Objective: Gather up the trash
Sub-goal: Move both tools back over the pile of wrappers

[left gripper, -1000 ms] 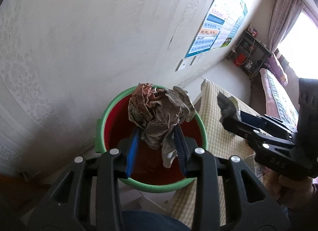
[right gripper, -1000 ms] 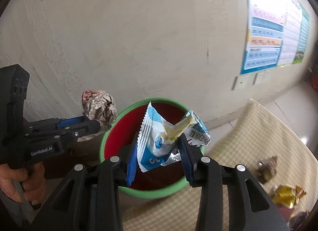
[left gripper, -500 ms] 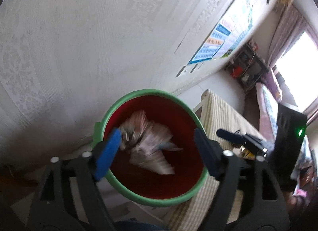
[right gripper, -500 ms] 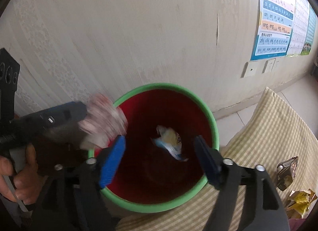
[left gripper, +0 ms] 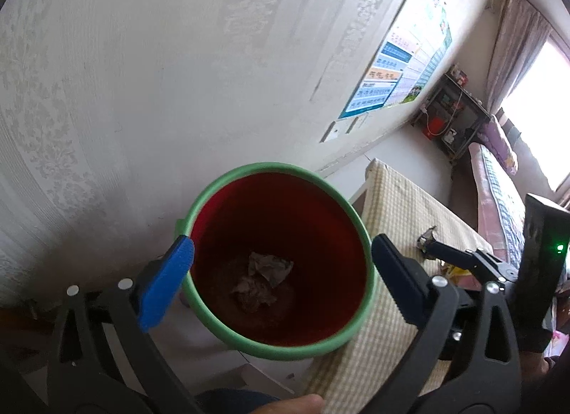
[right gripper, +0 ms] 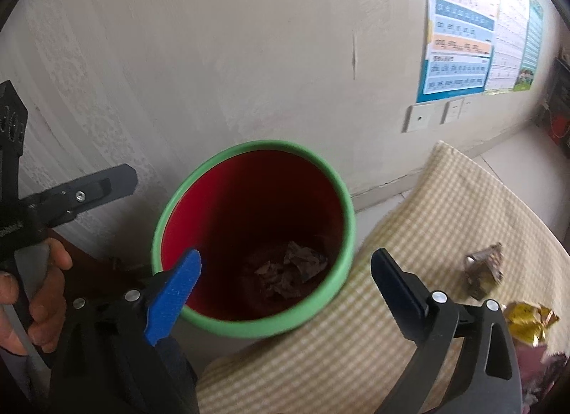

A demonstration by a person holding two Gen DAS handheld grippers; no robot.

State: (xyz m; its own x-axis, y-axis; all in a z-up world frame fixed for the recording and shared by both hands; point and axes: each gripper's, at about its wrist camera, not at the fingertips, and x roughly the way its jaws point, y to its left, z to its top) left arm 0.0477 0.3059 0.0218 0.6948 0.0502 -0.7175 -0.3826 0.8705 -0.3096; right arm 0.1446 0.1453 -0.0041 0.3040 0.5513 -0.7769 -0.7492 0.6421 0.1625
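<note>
Hovering both tongs (left gripper: 281,264) (right gripper: 285,268) wide apart above bin (left gripper: 249,172)

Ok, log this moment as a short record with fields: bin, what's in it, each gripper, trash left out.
bin: red bucket with green rim, beside the checked cloth
contents: crumpled paper at the bottom
left gripper: open, empty, jaws just opened
right gripper: open, empty, jaws just opened
left out: dark wrapper, gold wrapper on the cloth
</note>
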